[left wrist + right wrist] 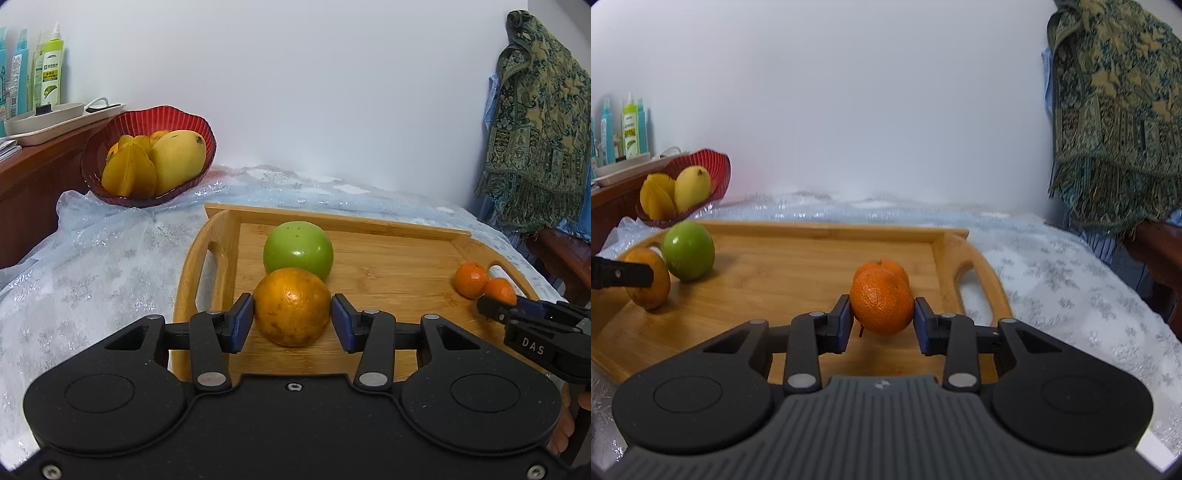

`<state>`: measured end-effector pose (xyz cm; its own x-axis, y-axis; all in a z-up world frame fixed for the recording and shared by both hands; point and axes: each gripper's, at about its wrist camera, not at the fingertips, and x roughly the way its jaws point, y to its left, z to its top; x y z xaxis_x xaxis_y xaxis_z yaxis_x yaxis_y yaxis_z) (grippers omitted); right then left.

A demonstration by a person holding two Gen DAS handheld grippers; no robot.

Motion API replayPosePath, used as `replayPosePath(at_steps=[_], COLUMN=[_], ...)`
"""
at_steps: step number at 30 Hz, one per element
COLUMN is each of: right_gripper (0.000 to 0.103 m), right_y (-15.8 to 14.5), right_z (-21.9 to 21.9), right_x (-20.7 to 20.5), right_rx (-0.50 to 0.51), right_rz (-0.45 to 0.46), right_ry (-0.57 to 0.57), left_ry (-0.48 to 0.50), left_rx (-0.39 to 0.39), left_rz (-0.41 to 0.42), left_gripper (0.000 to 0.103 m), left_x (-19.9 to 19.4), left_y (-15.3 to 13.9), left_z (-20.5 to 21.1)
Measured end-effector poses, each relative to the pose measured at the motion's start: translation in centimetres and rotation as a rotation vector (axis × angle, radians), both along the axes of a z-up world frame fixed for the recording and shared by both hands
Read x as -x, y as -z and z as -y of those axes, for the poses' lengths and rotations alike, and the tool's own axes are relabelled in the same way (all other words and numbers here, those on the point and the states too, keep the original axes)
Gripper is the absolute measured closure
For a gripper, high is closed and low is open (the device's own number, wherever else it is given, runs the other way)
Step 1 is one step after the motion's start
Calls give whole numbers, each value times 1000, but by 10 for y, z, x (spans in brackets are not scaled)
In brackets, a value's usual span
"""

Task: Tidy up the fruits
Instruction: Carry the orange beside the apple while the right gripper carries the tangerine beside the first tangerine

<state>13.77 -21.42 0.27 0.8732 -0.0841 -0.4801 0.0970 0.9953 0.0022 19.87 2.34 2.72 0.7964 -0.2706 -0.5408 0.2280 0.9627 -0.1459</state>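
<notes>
Bracketing orange, left tool pads

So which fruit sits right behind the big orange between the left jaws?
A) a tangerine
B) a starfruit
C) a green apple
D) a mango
C: on the tray, the green apple sits directly behind the orange, touching it; the mango lies in the red bowl.

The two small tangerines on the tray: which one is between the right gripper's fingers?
The nearer tangerine, between the right gripper fingers. The other tangerine sits behind it, towards the tray back rim, mostly hidden.
</notes>
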Motion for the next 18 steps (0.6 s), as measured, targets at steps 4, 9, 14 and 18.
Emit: replayPosePath(at_steps=[4, 9, 14, 18], right_gripper=[64, 64, 64, 64], right_y=[3, 5, 6, 6], right_z=[0, 0, 0, 0], right_x=[-2, -3, -4, -4], right_rx=[-2, -17, -22, -20], right_rz=[-17, -25, -30, -29], right_ry=[-1, 2, 6, 6], left_ry=[10, 12, 22, 29], left_rx=[-35, -40, -35, -47], left_rz=[25, 25, 17, 23], left_gripper=[59, 59, 59, 59], left_x=[5, 8, 6, 7], left_y=[1, 1, 0, 0], left_z=[4, 6, 3, 4])
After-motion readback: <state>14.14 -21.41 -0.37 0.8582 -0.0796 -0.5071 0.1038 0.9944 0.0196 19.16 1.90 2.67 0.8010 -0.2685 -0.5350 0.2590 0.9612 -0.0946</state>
